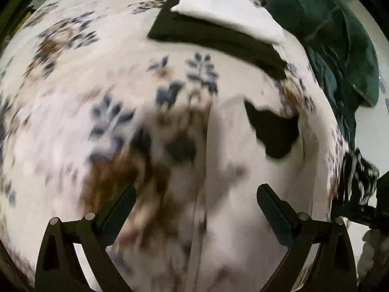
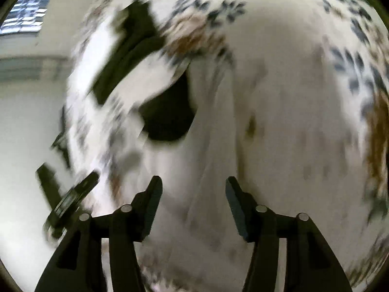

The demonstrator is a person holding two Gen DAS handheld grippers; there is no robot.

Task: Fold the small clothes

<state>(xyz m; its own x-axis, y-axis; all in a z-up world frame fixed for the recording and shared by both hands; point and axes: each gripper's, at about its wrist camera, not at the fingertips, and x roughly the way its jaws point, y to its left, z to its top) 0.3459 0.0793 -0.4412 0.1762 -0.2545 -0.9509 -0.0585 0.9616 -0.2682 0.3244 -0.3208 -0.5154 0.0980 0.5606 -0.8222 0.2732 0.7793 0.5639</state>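
Note:
A white garment [image 1: 233,150] lies spread on a floral bedspread [image 1: 73,77], with a dark patch [image 1: 274,133] showing at its upper right. My left gripper [image 1: 196,196] is open and empty, hovering just above the garment's left edge. In the right wrist view the same white garment [image 2: 279,121] fills the middle, with the dark patch [image 2: 167,119] at its left. My right gripper [image 2: 193,191] is open and empty above the cloth. Both views are motion-blurred.
A folded black garment [image 1: 206,34] with a folded white one [image 1: 226,12] on top lies at the far side of the bed. A dark green blanket [image 1: 340,48] is heaped at the right. The bed's edge and pale floor [image 2: 24,121] lie left in the right wrist view.

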